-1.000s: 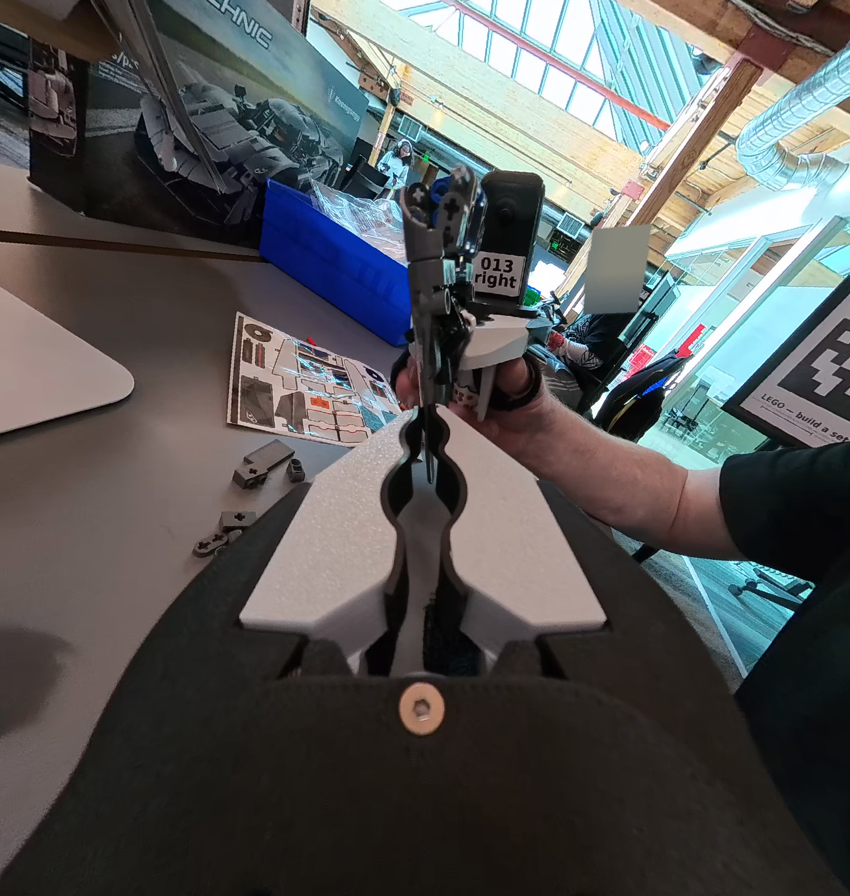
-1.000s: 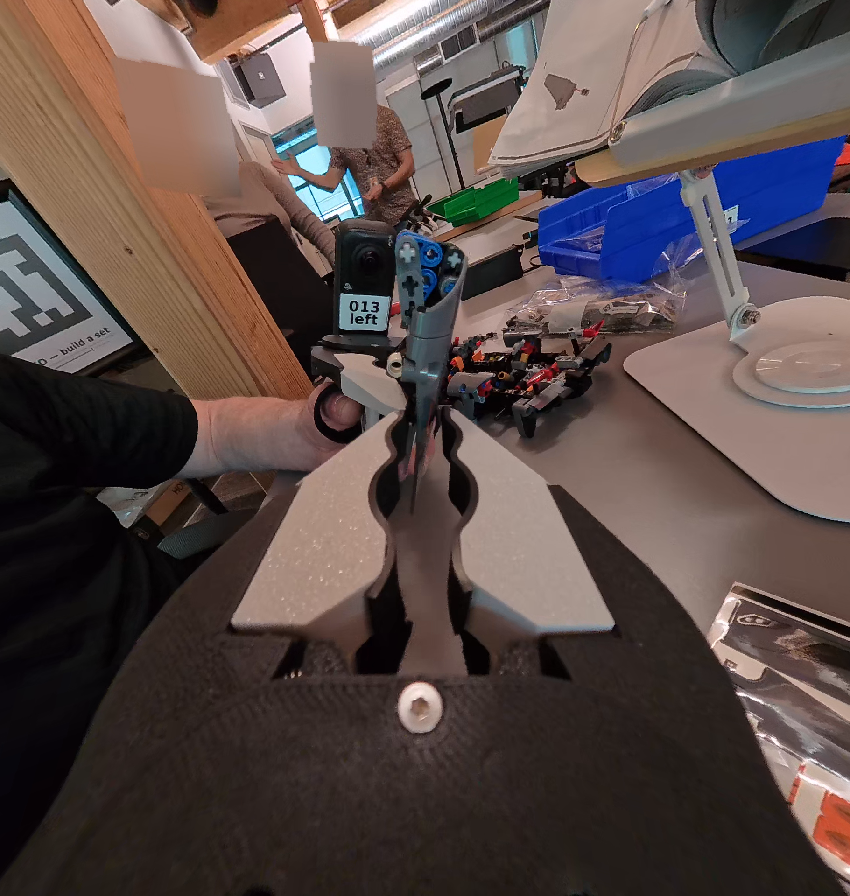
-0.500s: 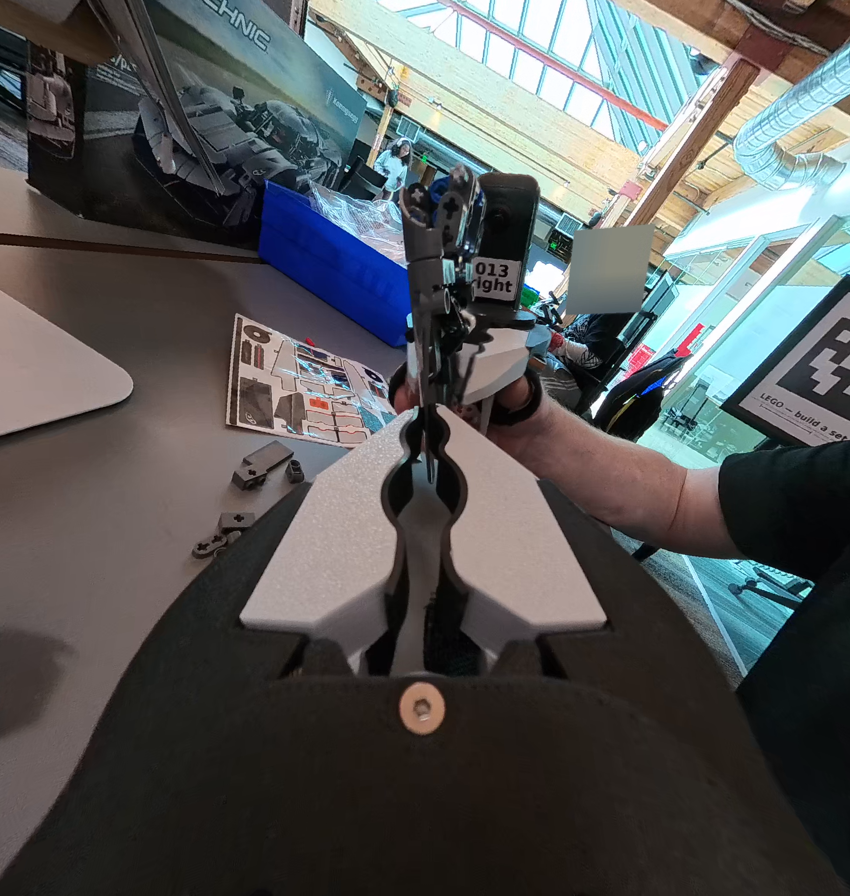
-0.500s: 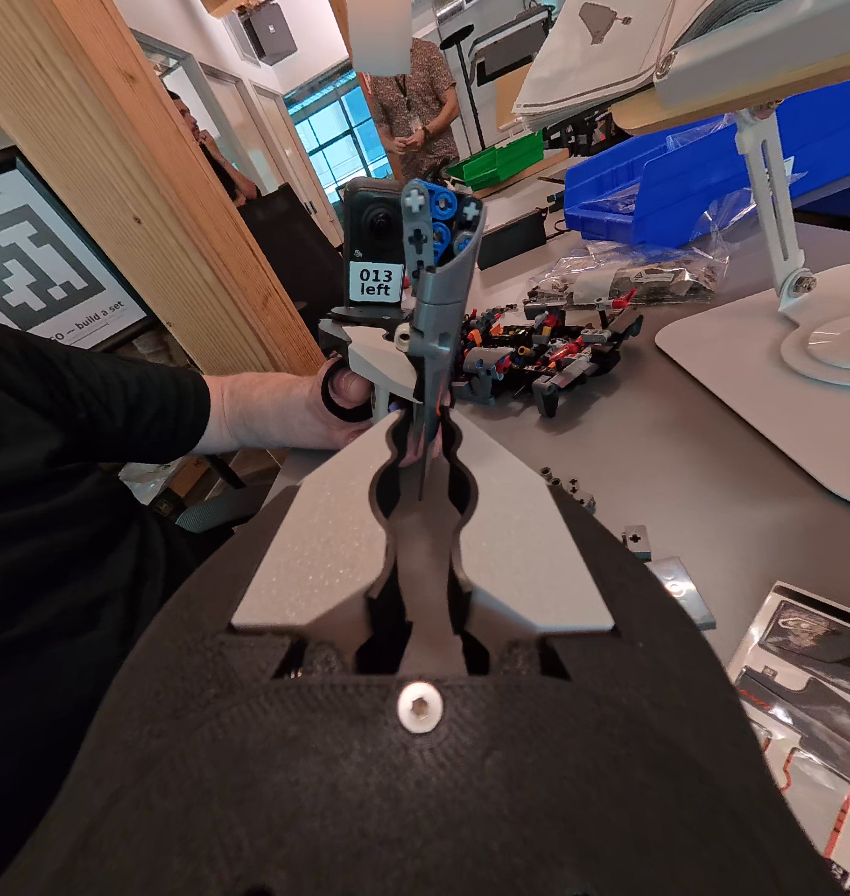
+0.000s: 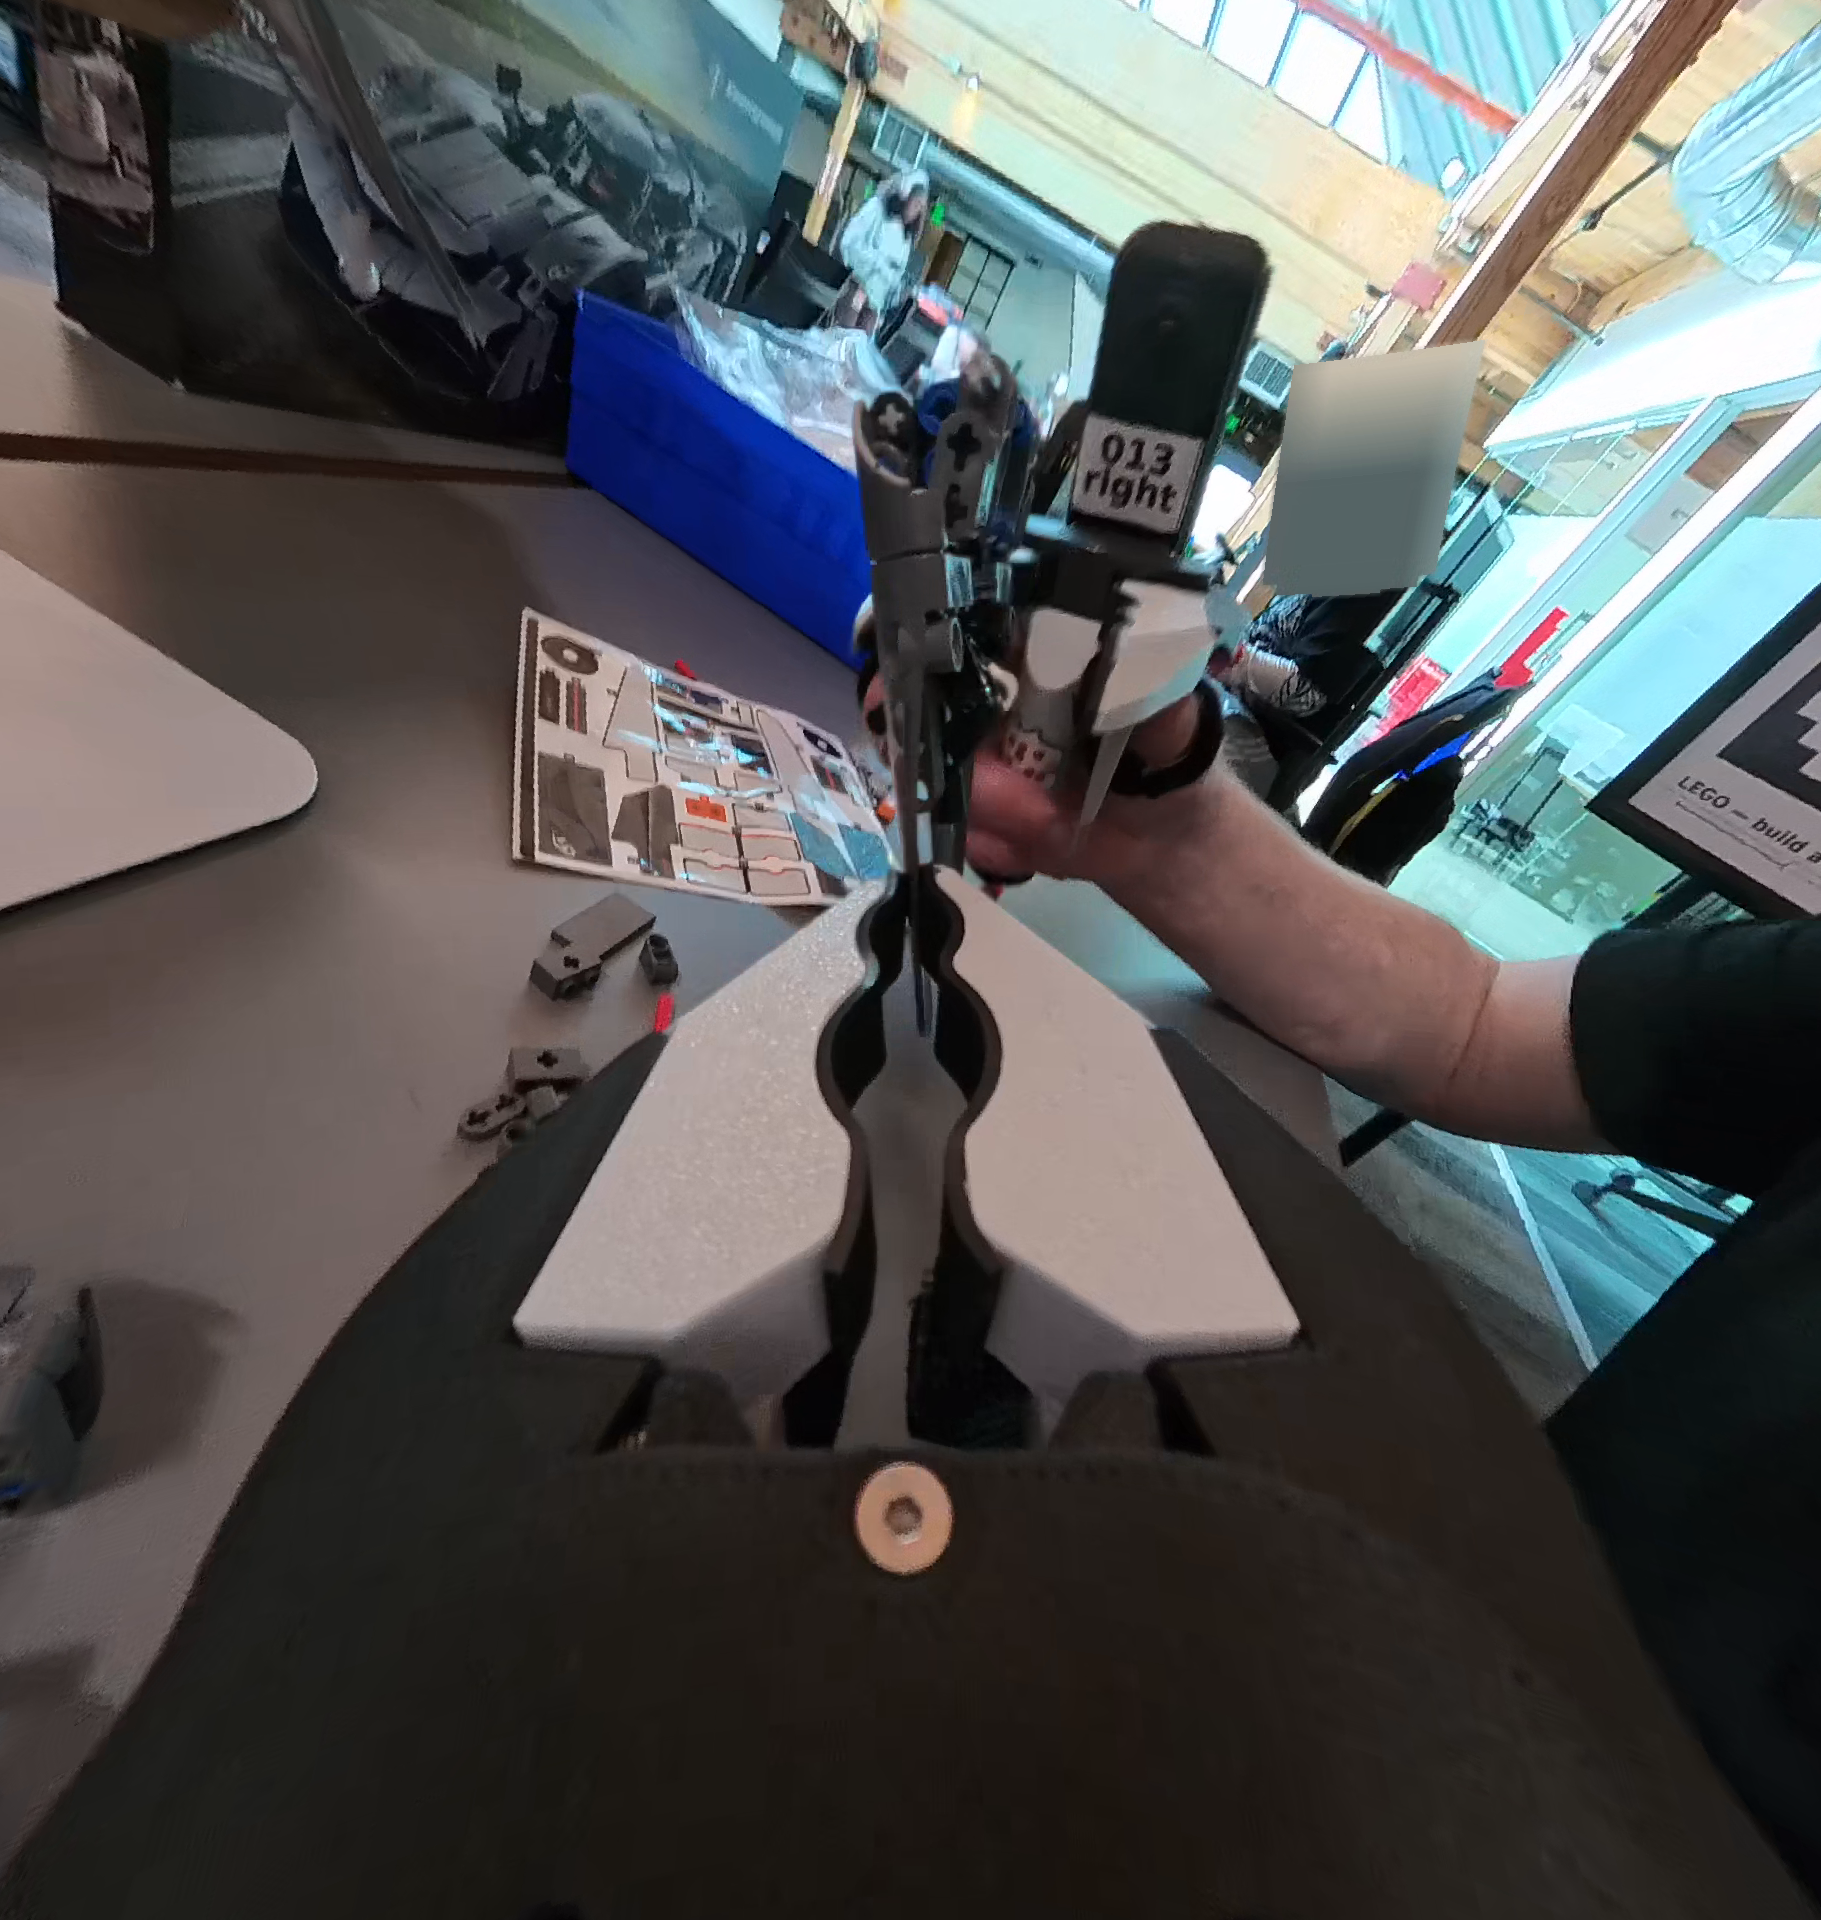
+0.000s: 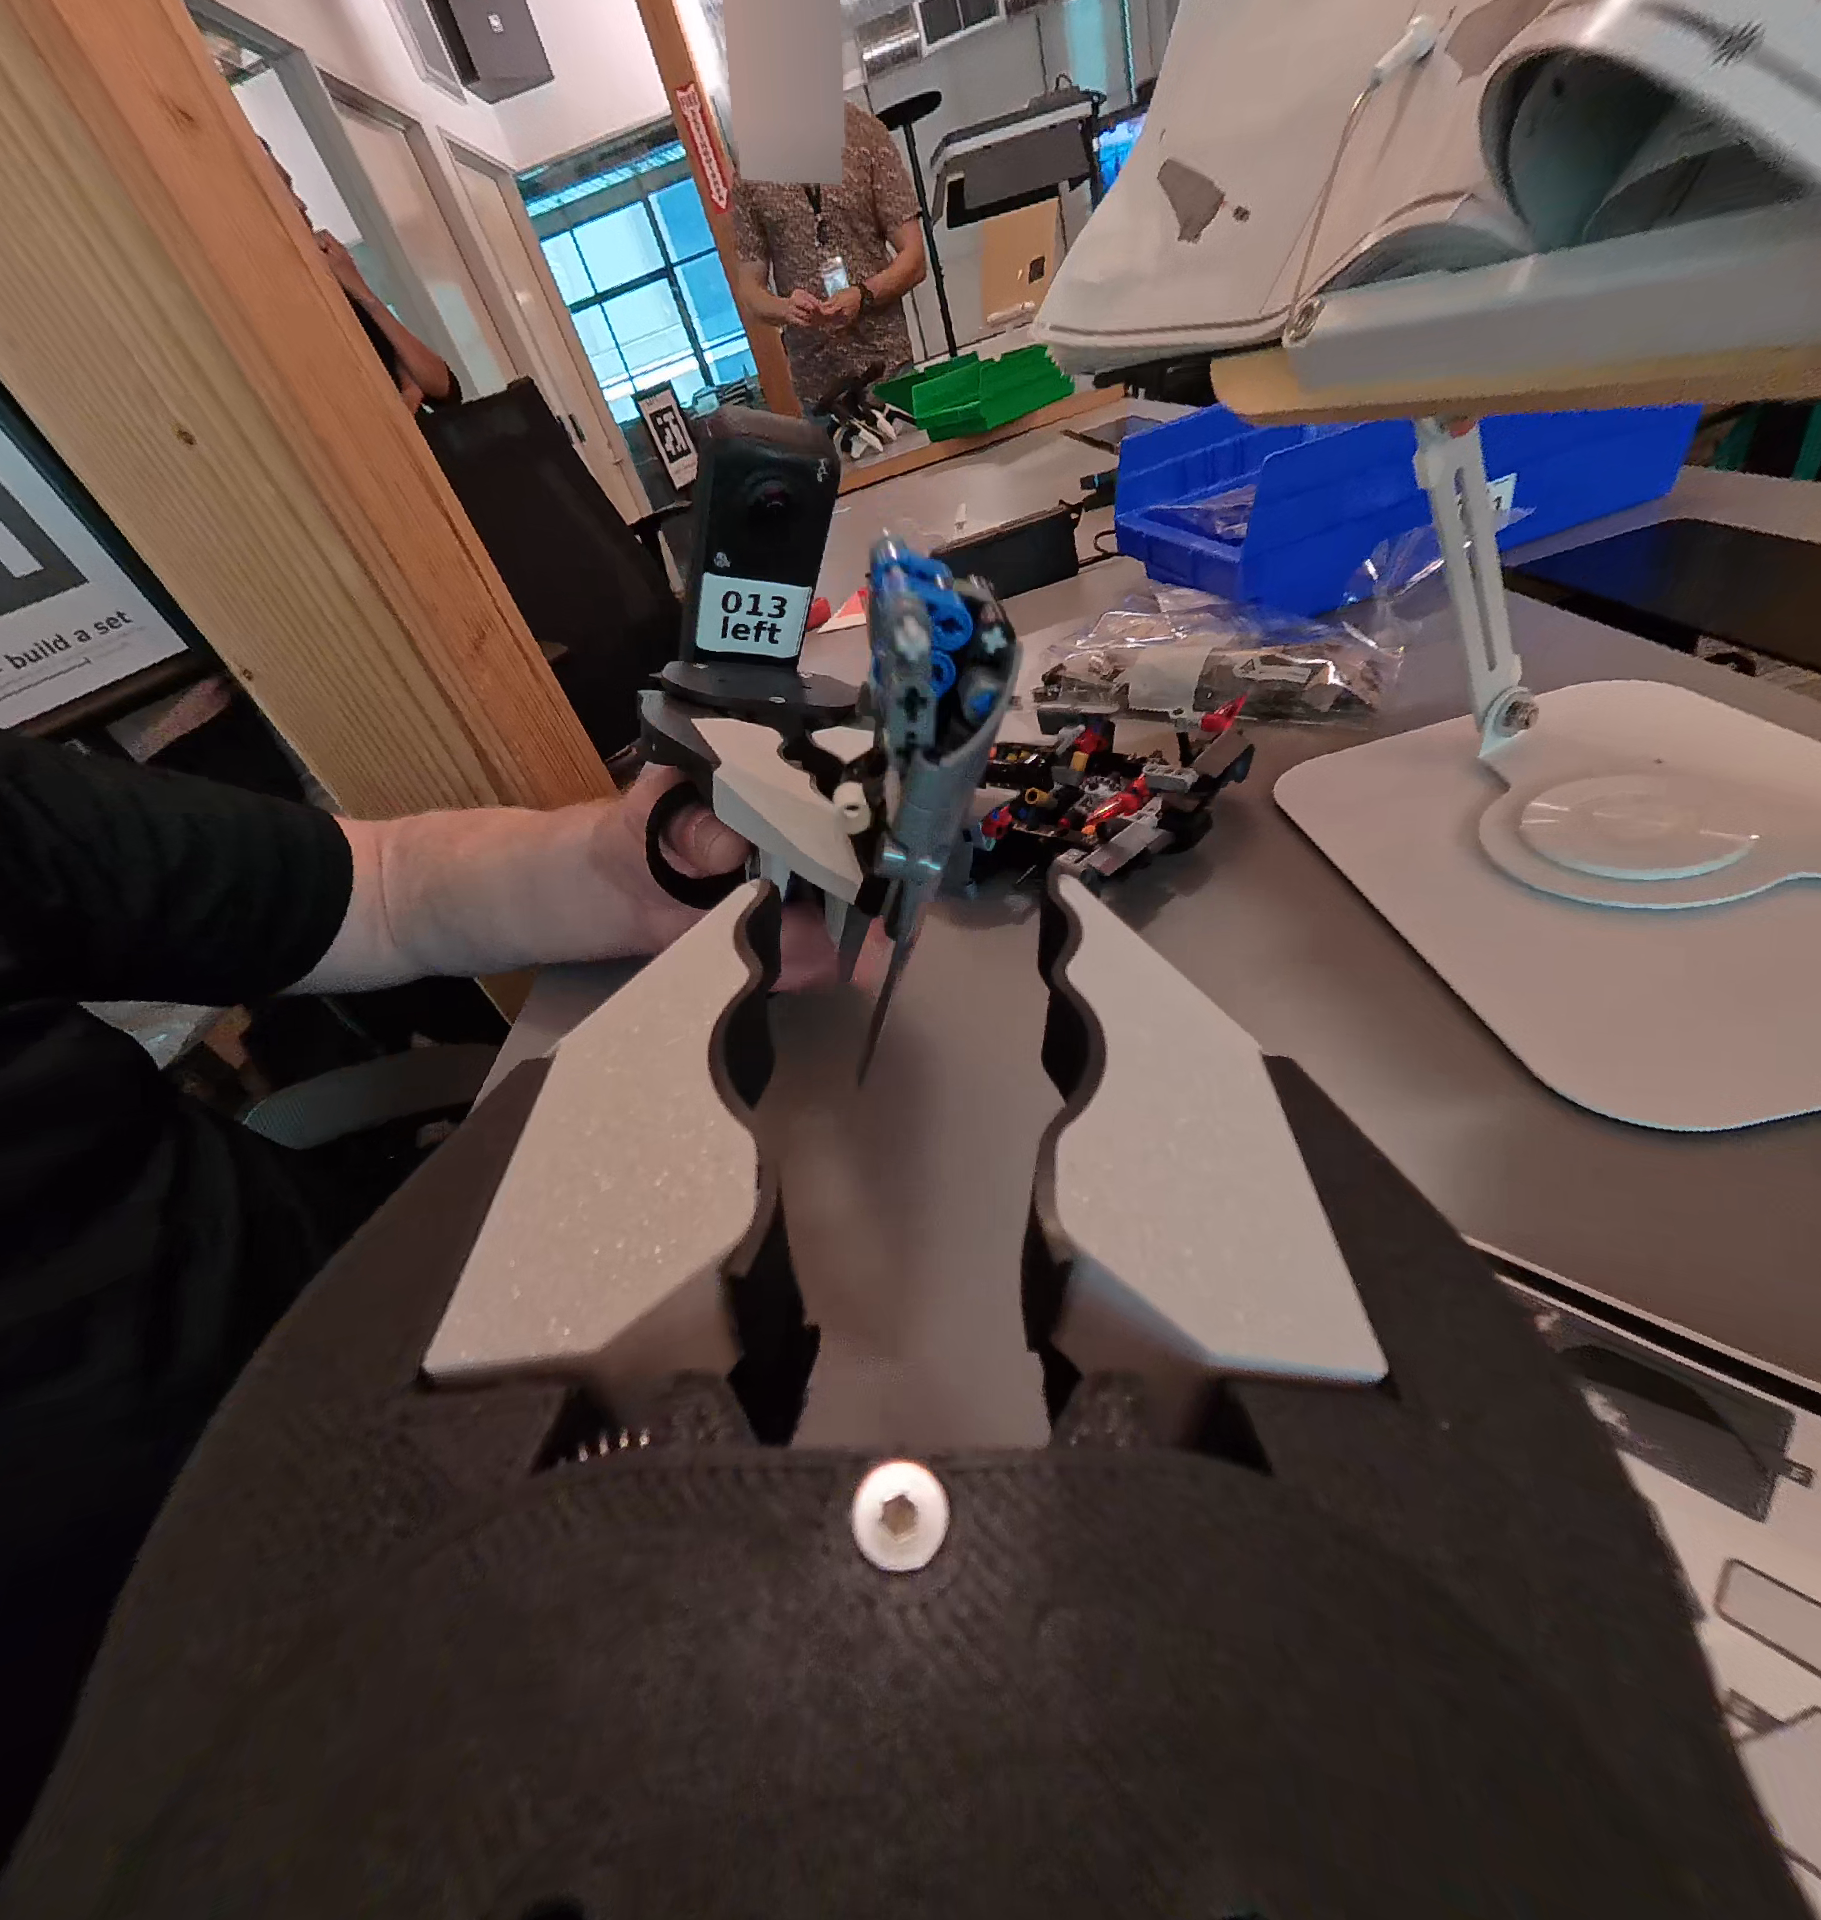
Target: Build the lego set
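A grey lego sub-assembly (image 5: 921, 520) with blue pins at its top stands upright in the air. My left gripper (image 5: 911, 909) is shut on its thin lower blade. In the right wrist view the same assembly (image 6: 932, 727) hangs from the left gripper (image 6: 844, 862), just beyond my right gripper (image 6: 906, 904). The right gripper is open and empty, its jaws wide apart on either side of the blade's tip without touching it. The right gripper also shows in the left wrist view (image 5: 1093, 686), just behind the assembly.
A sticker sheet (image 5: 677, 769), loose grey pieces (image 5: 594, 945) and a blue bin (image 5: 708, 478) lie on the grey table. A partly built model (image 6: 1103, 790), a bag of parts (image 6: 1218, 665) and a white stand base (image 6: 1612, 883) sit beyond. A person stands in the background. The gap from one gripper's tips to the other's is roughly 5 centimeters.
My right gripper has opened and let go of the assembly, which it was shut on before. The left gripper still holds the assembly, now tilted slightly.
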The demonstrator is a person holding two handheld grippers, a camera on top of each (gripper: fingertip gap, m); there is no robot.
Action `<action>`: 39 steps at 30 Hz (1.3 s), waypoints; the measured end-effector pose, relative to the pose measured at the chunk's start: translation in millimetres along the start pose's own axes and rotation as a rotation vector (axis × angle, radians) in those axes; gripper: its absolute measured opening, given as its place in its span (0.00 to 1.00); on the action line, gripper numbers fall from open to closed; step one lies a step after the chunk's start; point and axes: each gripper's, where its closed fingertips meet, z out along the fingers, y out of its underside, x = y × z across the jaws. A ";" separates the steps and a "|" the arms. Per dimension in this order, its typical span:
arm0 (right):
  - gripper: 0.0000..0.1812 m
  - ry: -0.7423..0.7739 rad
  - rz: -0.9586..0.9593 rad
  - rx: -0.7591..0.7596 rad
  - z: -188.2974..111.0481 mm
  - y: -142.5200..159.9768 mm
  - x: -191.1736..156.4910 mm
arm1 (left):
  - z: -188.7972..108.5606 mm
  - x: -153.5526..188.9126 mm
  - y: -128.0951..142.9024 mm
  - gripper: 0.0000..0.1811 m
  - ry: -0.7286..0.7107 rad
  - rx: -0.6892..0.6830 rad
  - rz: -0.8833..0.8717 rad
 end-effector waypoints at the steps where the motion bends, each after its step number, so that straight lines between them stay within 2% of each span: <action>1: 0.27 -0.004 -0.005 0.013 -2.8 -3.7 -0.5 | -1.4 -0.6 2.8 0.00 0.003 -0.031 -0.018; 8: 0.26 0.026 -0.030 0.123 -26.4 -27.8 7.0 | -10.2 -4.4 14.6 0.00 0.004 -0.168 -0.061; 11: 0.24 0.037 -0.016 0.197 -36.7 -38.8 11.5 | -12.4 -1.8 33.1 0.00 0.012 -0.286 -0.071; 18: 0.23 0.054 0.040 0.235 -43.4 -39.6 23.0 | -16.2 18.6 89.8 0.00 0.090 -0.616 -0.117; 22: 0.23 0.046 0.046 0.240 -42.8 -40.6 21.2 | -18.2 25.0 106.7 0.00 0.104 -0.724 -0.128; 30: 0.23 0.035 0.060 0.230 -38.5 -37.4 20.0 | -13.6 22.0 114.3 0.00 0.117 -0.783 -0.162; 35: 0.23 0.030 0.069 0.228 -37.5 -35.9 20.5 | -8.9 16.3 110.1 0.02 0.080 -0.777 -0.101; 39: 0.23 0.028 0.072 0.226 -36.9 -35.4 20.6 | -8.1 12.9 104.6 0.15 0.037 -0.771 -0.045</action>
